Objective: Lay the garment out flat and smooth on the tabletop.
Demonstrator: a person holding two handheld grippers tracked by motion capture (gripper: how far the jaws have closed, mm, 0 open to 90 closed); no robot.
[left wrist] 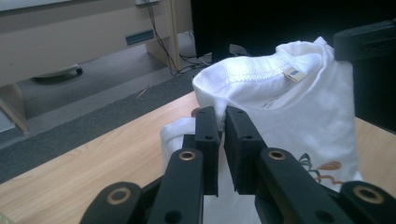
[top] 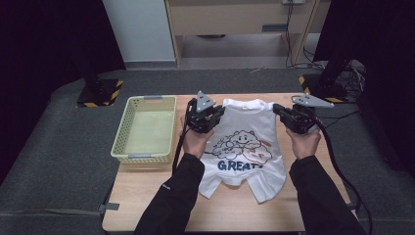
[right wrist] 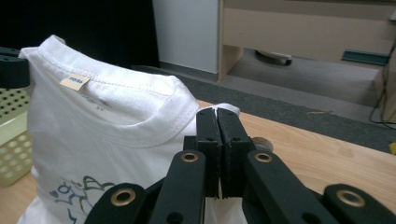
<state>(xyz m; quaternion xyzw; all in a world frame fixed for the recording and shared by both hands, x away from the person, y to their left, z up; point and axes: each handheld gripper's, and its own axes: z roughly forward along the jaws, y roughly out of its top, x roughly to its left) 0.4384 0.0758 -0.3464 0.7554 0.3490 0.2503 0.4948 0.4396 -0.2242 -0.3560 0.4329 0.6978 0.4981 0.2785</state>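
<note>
on the pale wooden bench (top: pixel 147 196), a white cotton t-shirt with a cartoon cloud print (top: pixel 244 147), shoulders lifted and hem trailing, for folding probably. beside it, a yellow perforated plastic basket (top: pixel 128 147), likely its destination. left tool (left wrist: pixel 223 123) and right tool (right wrist: pixel 217 122) each pinching a shoulder, jaws pressed together.

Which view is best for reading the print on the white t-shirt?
High view: the white t-shirt faces the camera, cloud graphic and "GREAT" readable. Left gripper view catches only a sliver of print; right gripper view shows its blue upper edge, mostly collar and tag.
</note>
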